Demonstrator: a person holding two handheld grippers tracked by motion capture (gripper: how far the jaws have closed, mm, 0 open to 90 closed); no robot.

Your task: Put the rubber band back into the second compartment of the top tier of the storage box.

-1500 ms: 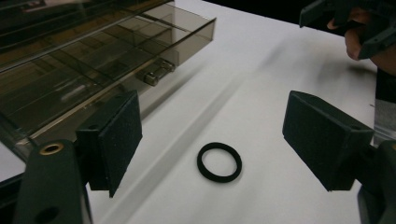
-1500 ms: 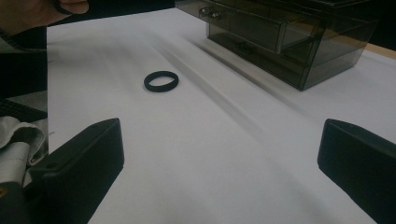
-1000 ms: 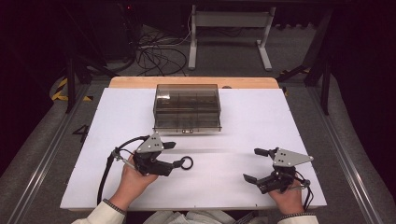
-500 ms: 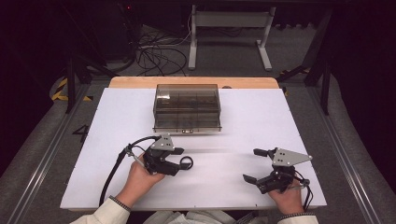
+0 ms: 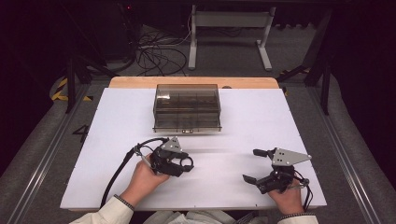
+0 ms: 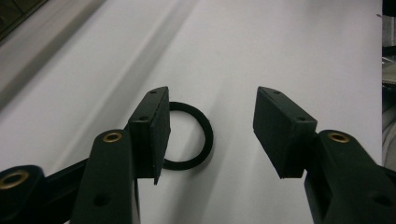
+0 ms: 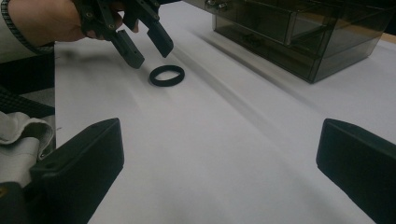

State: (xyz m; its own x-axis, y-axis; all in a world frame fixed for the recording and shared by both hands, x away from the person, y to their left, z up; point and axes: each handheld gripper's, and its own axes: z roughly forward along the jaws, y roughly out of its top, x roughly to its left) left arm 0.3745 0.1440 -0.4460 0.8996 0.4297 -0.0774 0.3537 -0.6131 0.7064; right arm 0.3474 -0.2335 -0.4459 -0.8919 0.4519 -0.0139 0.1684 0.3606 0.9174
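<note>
Black rubber ring [image 6: 187, 136] lies flat on the white tabletop [image 5: 261, 121], on the near side of the smoked plastic drawer box [image 5: 187, 108] and a little to its left, well apart from it.

Left gripper [image 5: 186, 164] sits over the ring, tilted down toward it. In the left gripper view the ring lies between the jaws, partly behind the left-hand pad [image 6: 152, 130]; the other pad stands clear of it, with bare table in between. Whether the near pad touches the ring I cannot tell. In the right gripper view the left gripper's tips hang just above and beside the ring, which rests on the table. Jaws half spread and have just been closing, the ring between them but not pinched. The person's left hand [image 5: 144, 177] holds the gripper body; a black cable [image 5: 122, 167] loops from it toward the near edge of the table.

Right gripper [image 5: 256, 164] is to the near right of the drawer box, well apart from the ring. Its jaws are spread wide, with only table between them. The right hand [image 5: 287, 198] grips it from the near edge.

The drawer box stands near the far edge of the table with all its drawers pushed in.
</note>
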